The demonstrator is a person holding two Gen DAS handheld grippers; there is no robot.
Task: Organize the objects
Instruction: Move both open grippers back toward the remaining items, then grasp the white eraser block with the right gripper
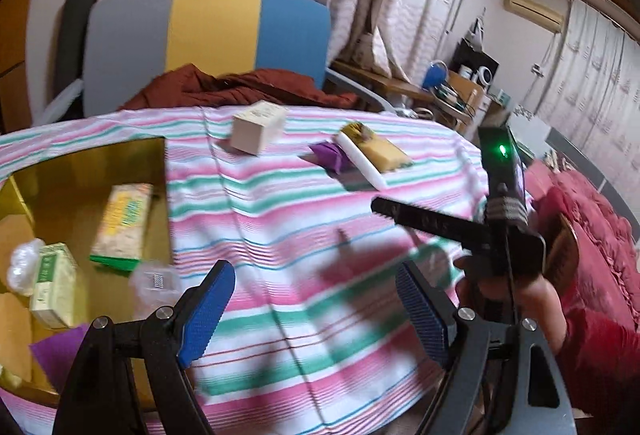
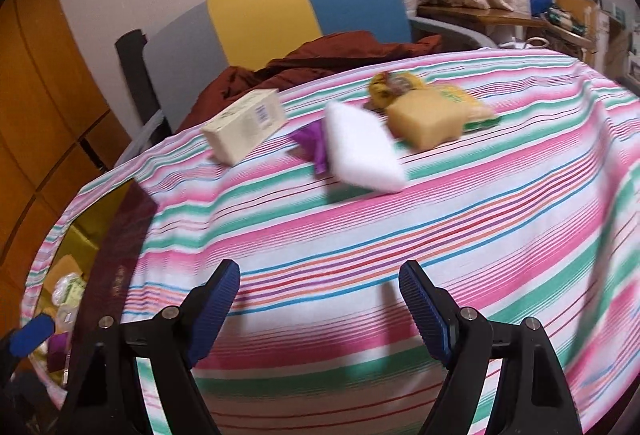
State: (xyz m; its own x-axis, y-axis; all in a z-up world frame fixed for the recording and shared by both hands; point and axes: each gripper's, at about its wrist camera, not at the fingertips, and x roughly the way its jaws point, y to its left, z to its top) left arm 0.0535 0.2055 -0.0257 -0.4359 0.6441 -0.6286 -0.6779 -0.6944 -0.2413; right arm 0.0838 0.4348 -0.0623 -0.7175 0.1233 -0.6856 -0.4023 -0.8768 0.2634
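Observation:
My left gripper (image 1: 318,311) stands open above the striped tablecloth (image 1: 280,235), with nothing between its blue pads. To its left an open gold box (image 1: 156,163) holds a green and yellow packet (image 1: 122,223), a small green carton (image 1: 54,283) and several other items. My right gripper (image 2: 318,311) is open too and holds nothing. Beyond it lie a cream box (image 2: 244,125), a purple wrapper (image 2: 312,143), a white block (image 2: 362,151), a yellow packet (image 2: 432,115) and a yellow wrapper (image 2: 390,83). The picture is blurred by motion.
A chair (image 1: 216,31) with a grey, yellow and blue back stands behind the table, a rust-brown cloth (image 1: 248,87) draped on it. A hand in a red sleeve (image 1: 536,299) holds the other tool at the right. Red bedding (image 1: 600,235) lies beyond.

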